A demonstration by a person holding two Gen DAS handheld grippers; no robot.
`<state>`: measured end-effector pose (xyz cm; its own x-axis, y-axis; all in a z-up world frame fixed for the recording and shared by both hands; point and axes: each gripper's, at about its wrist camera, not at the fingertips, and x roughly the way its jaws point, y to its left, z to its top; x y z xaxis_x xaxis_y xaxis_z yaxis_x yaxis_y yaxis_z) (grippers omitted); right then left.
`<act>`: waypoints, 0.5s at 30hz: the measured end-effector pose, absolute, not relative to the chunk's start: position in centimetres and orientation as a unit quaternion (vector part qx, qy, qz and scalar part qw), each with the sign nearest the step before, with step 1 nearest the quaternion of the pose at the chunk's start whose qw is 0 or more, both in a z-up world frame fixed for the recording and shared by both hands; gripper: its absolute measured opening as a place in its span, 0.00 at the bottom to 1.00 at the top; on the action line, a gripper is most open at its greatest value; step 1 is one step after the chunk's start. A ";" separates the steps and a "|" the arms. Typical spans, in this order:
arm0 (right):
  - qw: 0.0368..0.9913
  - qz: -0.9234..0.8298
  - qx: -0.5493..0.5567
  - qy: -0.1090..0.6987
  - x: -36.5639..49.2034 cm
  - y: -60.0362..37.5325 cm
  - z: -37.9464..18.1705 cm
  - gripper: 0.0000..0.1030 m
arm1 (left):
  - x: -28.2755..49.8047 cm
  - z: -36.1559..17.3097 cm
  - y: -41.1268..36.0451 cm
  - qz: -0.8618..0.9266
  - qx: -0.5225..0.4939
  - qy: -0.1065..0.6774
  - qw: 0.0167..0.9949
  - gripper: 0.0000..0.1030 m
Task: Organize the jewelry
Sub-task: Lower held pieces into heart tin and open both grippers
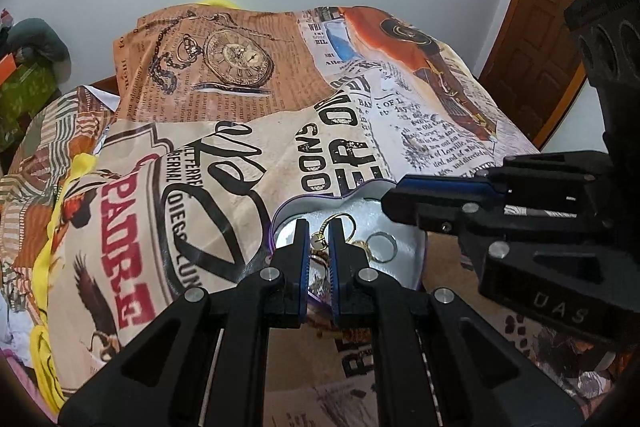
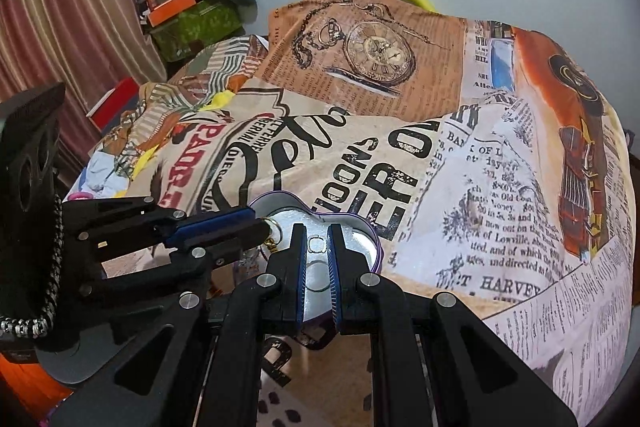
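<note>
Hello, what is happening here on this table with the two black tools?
A person holds two grippers over a heart-shaped tin that sits on a cloth printed like old newspapers. The left gripper reaches into the tin with gold jewelry between its fingers; whether it grips it is unclear. The right gripper hovers over the tin, a small ring between its fingers. Another gold ring lies in the tin.

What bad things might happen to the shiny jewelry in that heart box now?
1. The left gripper has a small gold piece between its fingers; if the hold is loose, it may slip off.
2. Both grippers crowd over the heart-shaped tin. The right gripper sits close to the left one, so they might bump.
3. The tin rests on a wrinkled printed cloth; a push might tip it and spill the ring.
</note>
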<state>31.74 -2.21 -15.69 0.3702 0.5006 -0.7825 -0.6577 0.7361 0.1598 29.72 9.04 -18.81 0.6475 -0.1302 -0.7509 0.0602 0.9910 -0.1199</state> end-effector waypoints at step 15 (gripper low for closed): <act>0.813 0.353 -0.094 0.454 32.7 -1.7 -17.5 0.09 | 28.7 -17.5 9.5 -0.043 -0.039 0.397 0.916 0.07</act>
